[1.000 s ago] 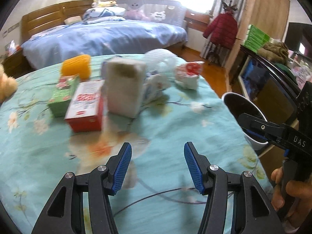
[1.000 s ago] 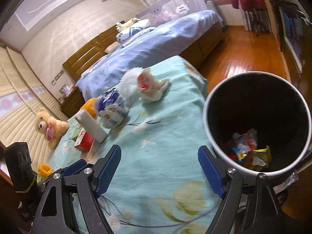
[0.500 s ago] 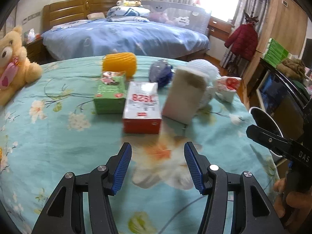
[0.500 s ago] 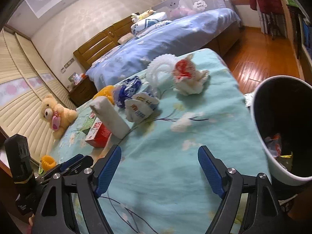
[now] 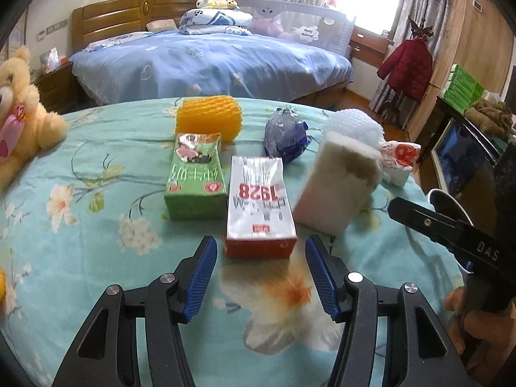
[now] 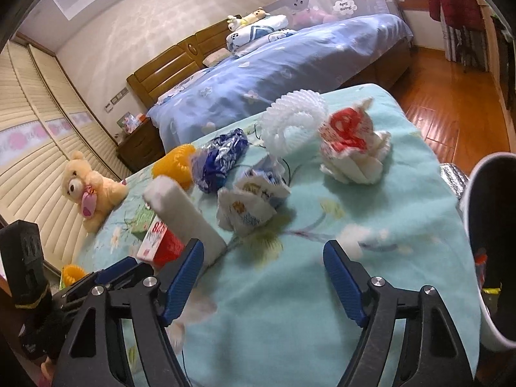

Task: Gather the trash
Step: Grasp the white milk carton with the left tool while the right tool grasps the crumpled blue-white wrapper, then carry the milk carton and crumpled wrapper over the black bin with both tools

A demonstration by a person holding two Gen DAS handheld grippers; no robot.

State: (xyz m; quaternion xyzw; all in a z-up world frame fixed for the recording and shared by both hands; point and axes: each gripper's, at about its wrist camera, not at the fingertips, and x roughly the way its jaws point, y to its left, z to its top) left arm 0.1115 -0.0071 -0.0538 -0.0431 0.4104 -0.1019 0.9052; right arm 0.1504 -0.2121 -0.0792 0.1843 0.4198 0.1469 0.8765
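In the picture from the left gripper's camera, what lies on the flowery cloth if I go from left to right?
Teddy bear → green box → red box → white sponge block → red-and-white crumpled wrapper.

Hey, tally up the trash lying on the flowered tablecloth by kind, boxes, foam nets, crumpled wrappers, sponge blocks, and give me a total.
Boxes: 2, green box, red box
Foam nets: 2, orange net, white net
Crumpled wrappers: 3, blue wrapper, white-blue wrapper, red-white wrapper
Sponge blocks: 1, white sponge
Total: 8

Left gripper (image 5: 258, 269) fingers apart and empty, right gripper (image 6: 262, 277) wider, just closing slightly, seemingly empty
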